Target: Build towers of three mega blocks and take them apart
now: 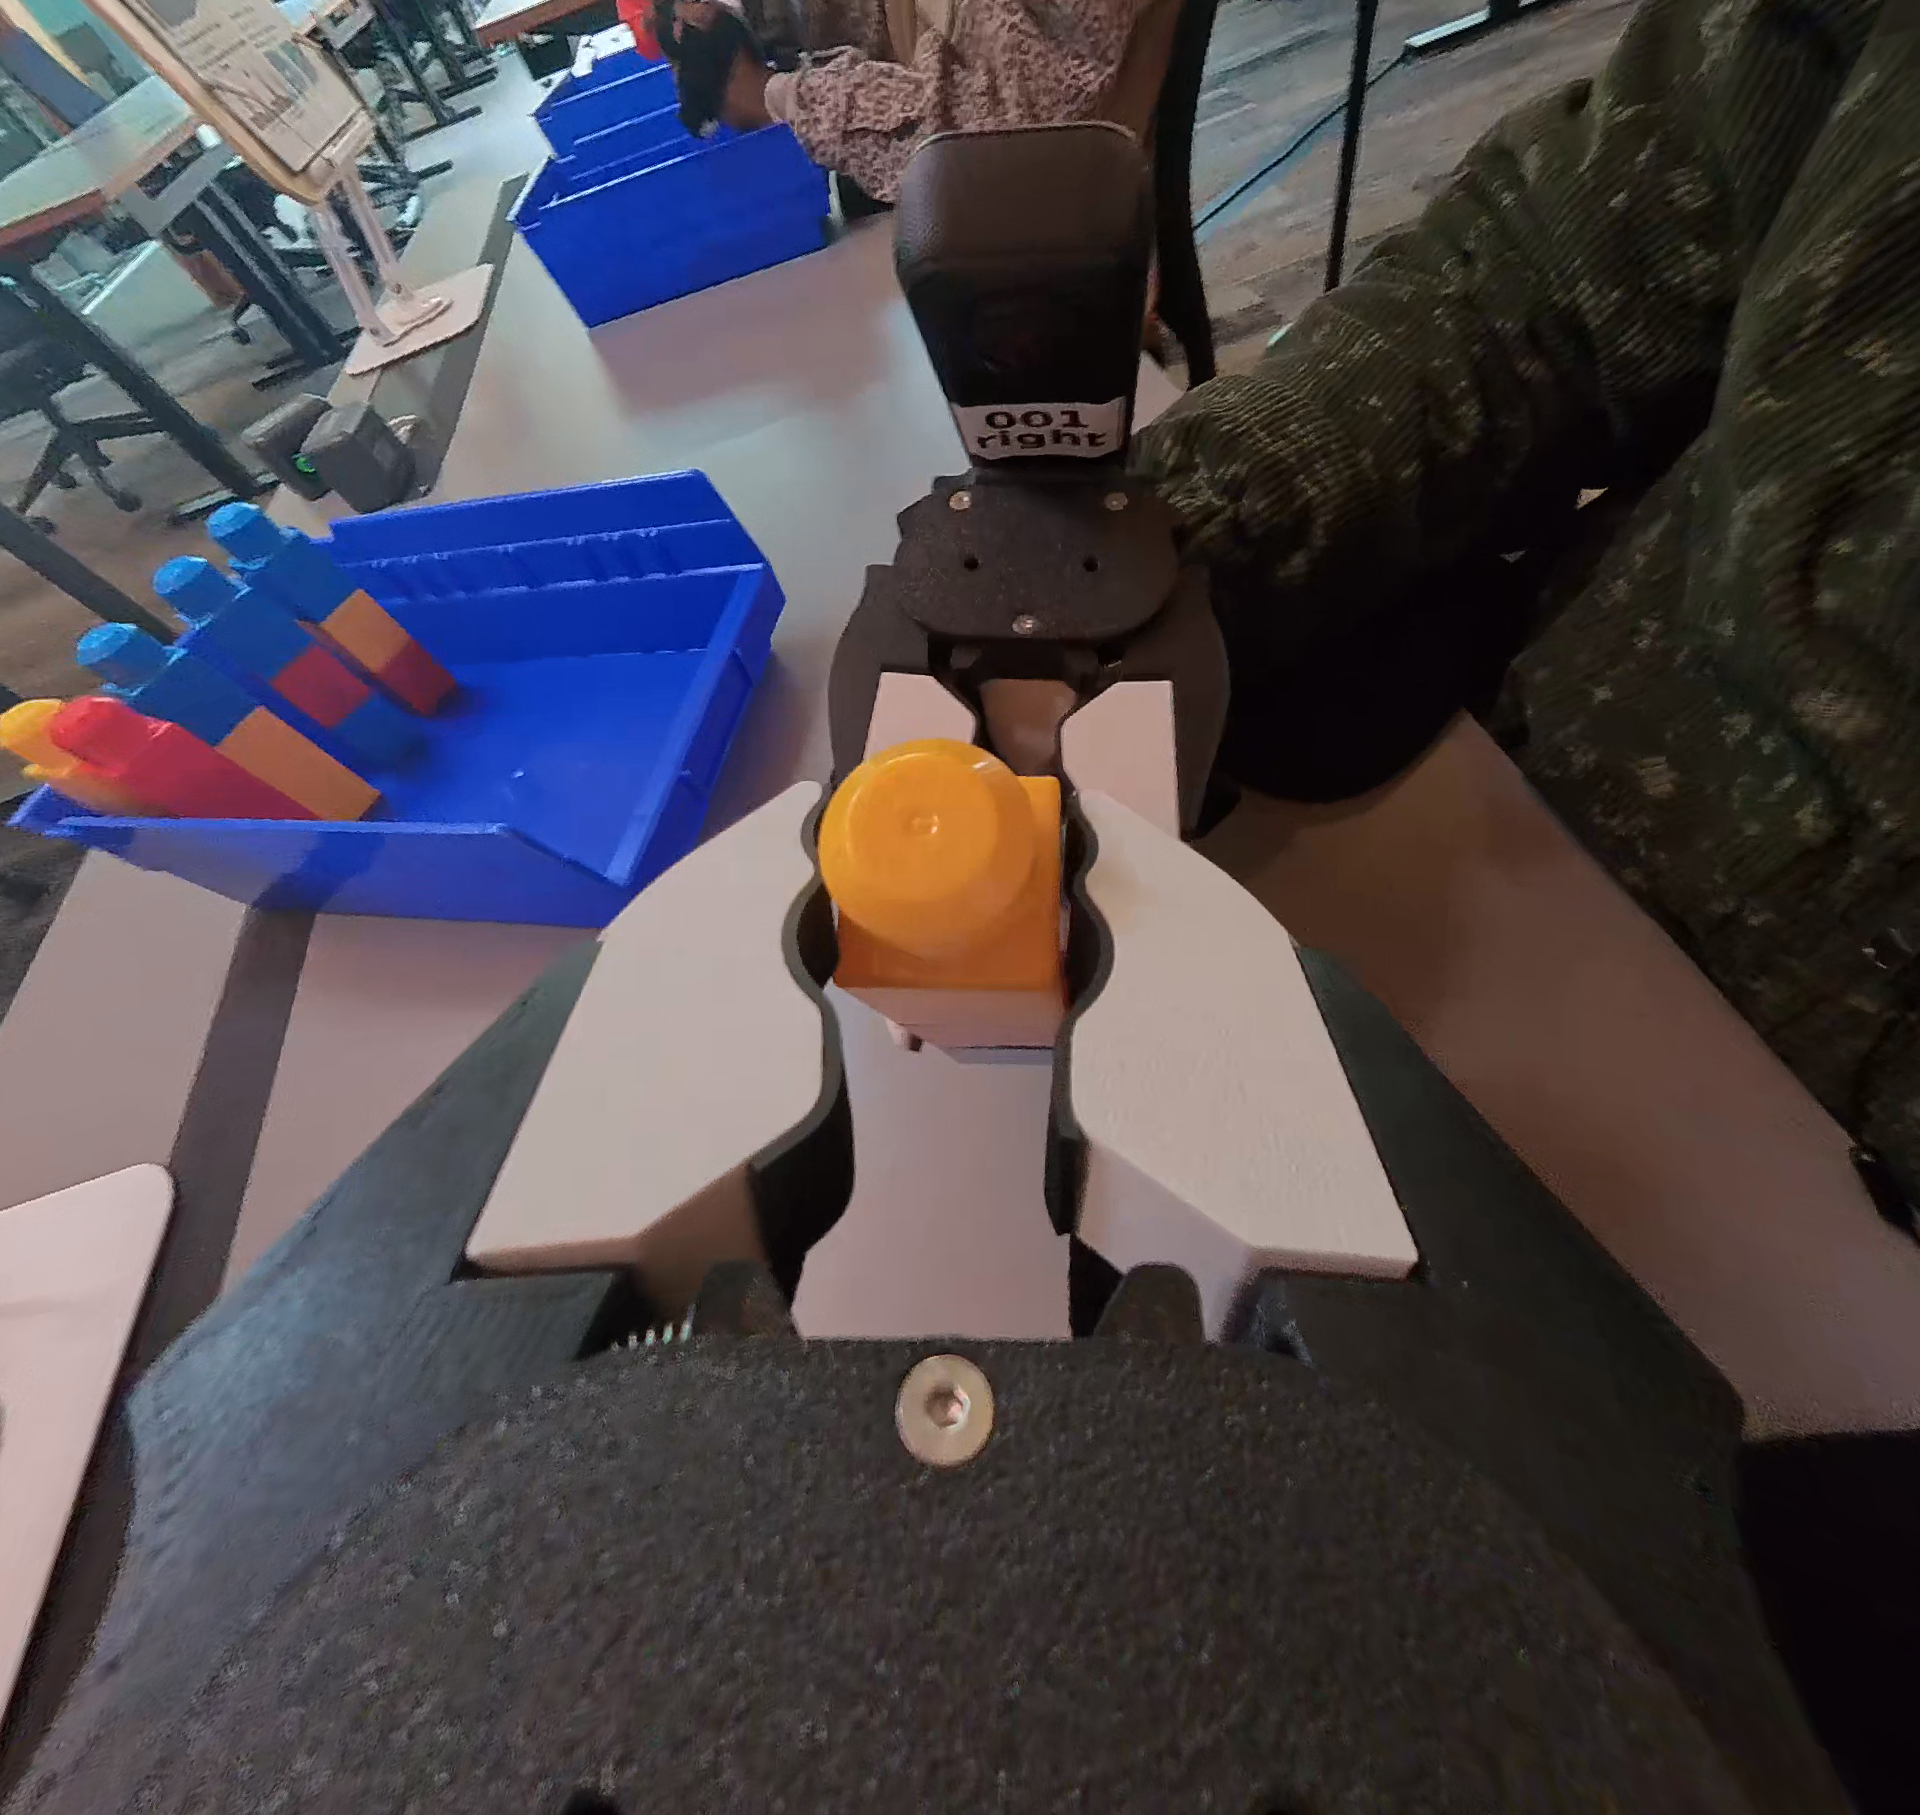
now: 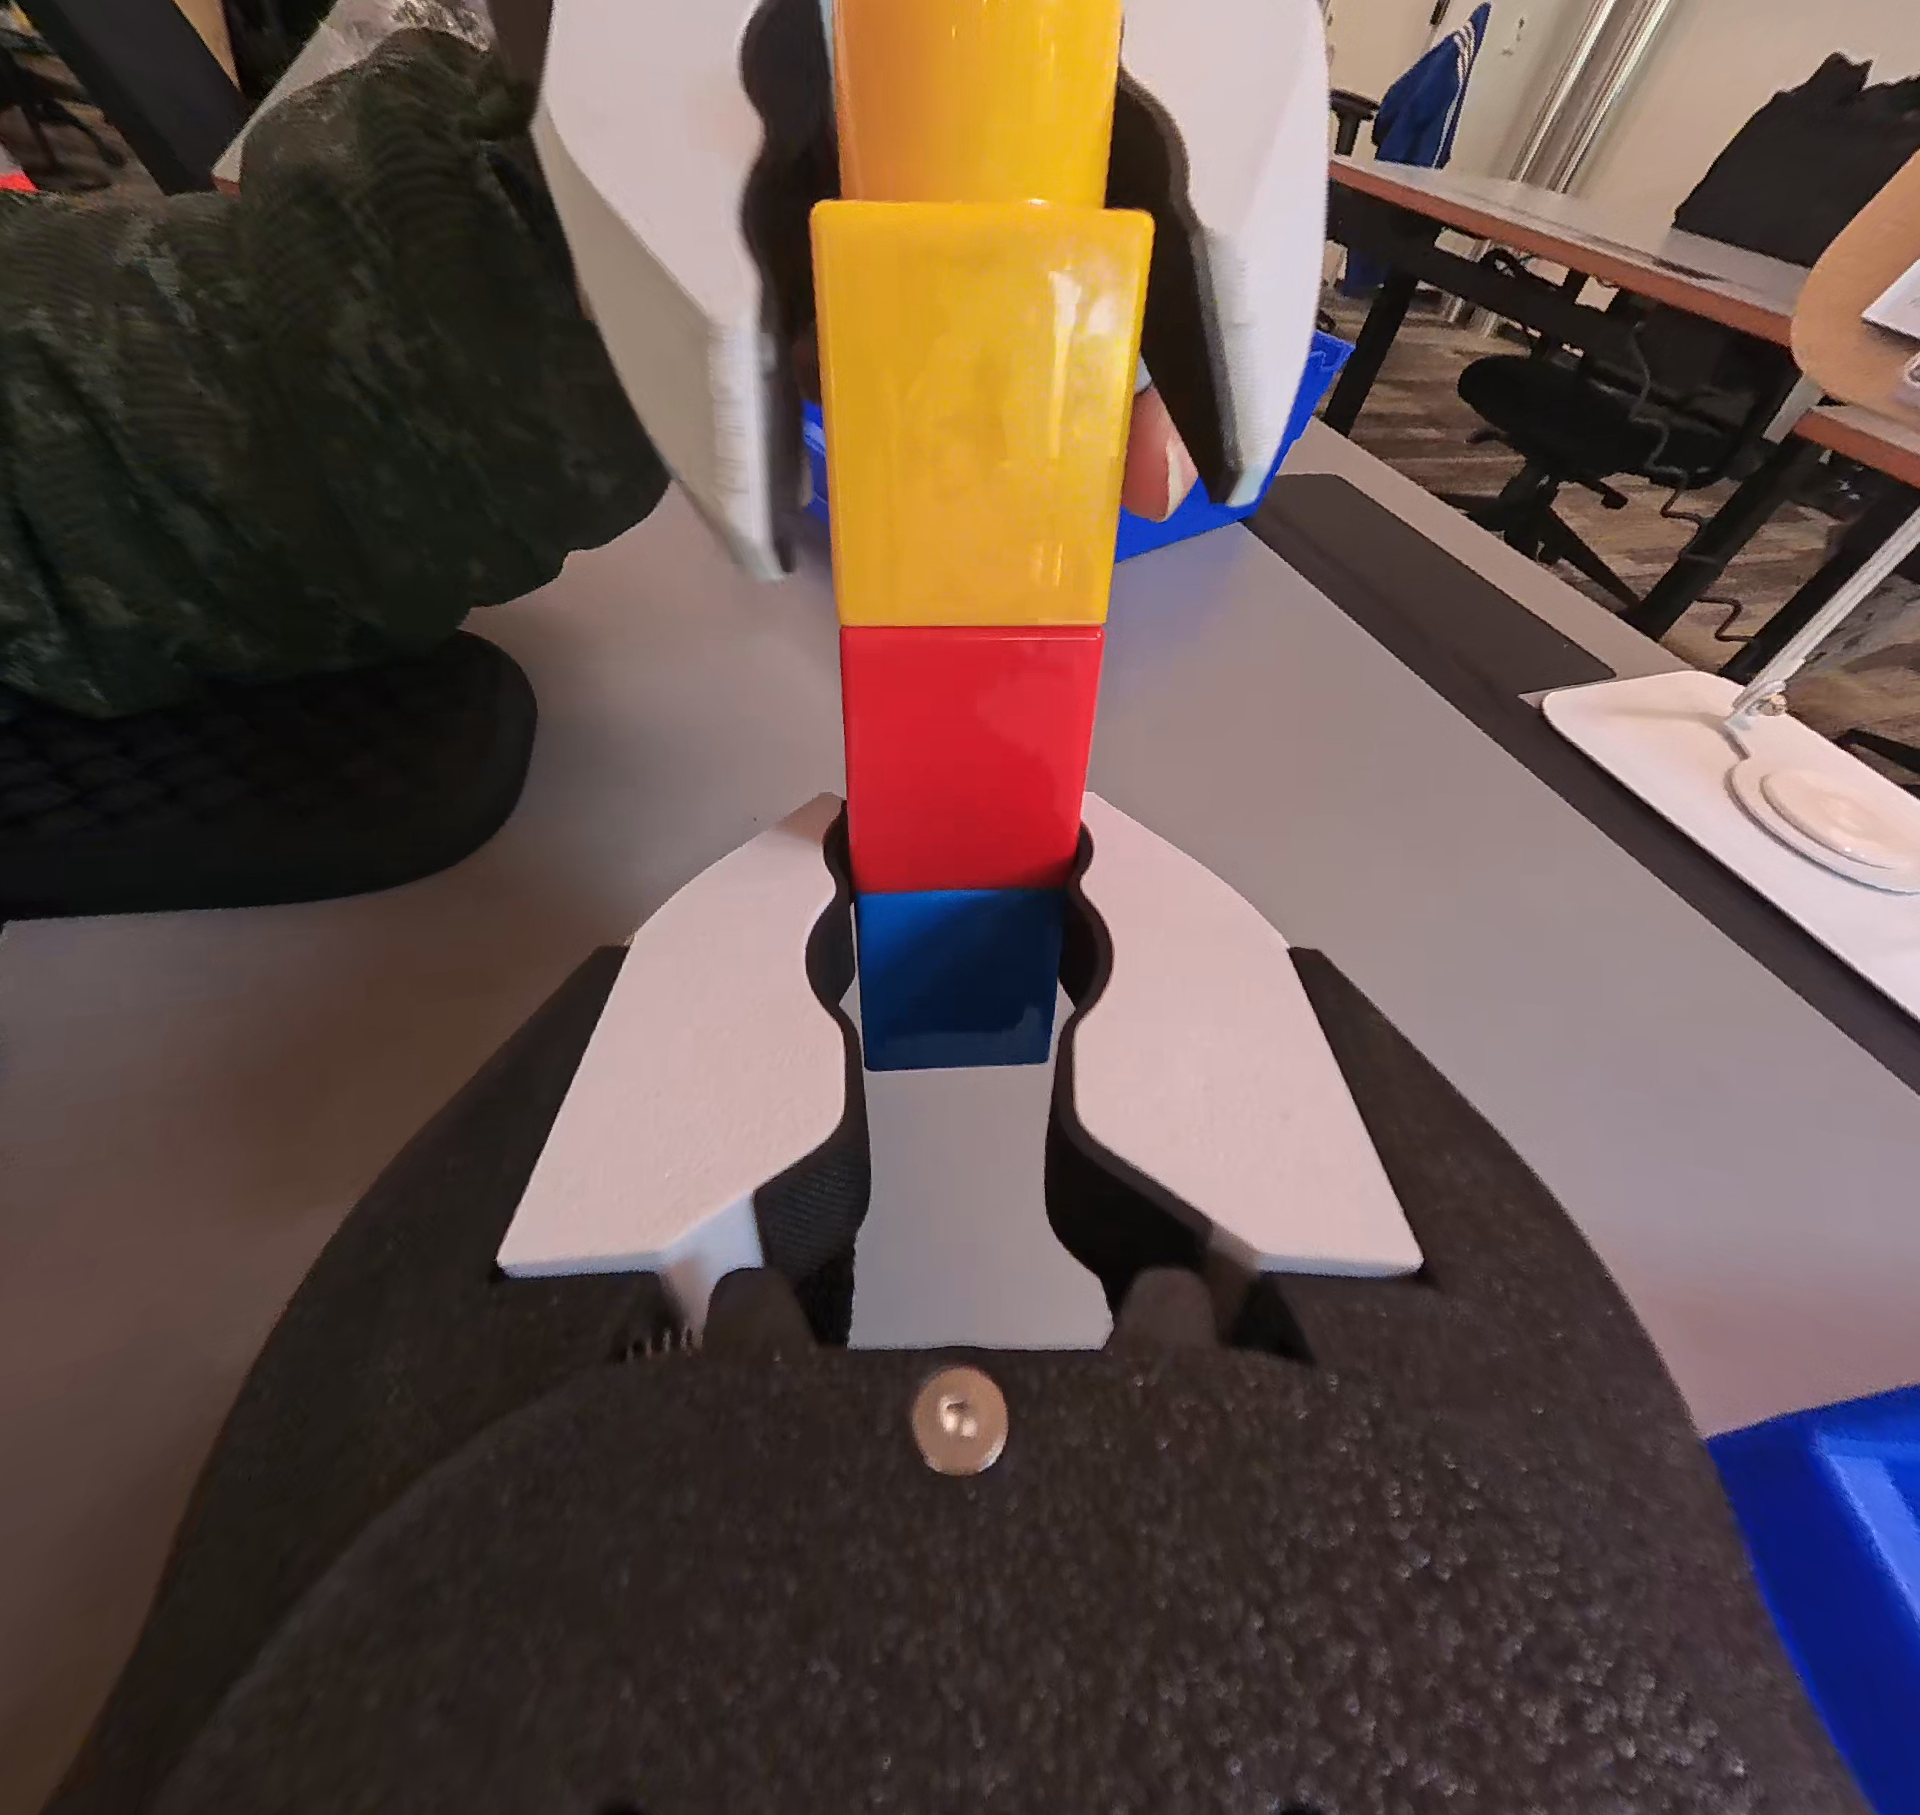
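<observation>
A: Left wrist view, entry: left tongs (image 1: pixel 951 918) point forward and down over the grey counter (image 1: pixel 790 394), white fingers (image 1: pixel 675 1017) clamped on the yellow block (image 1: pixel 940 892) that tops the tower.

B: Right wrist view agrees. Yellow block (image 2: pixel 977 415) sits on the red block (image 2: pixel 971 752), red on the blue block (image 2: pixel 954 981). Right tongs (image 2: pixel 956 944) are level with the counter (image 2: pixel 1351 830), clamped at the base, fingers (image 2: pixel 707 1059) pressing the blue block and the red's lower edge.

A: Right tongs (image 1: pixel 1023 726) face mine from across, held by a sleeved arm (image 1: pixel 1558 518) reaching in from the right.

B: Other stock?

A: Blue bin (image 1: pixel 582 757) to the left on the counter, holding several finished towers (image 1: pixel 249 685) leaning together.
</observation>
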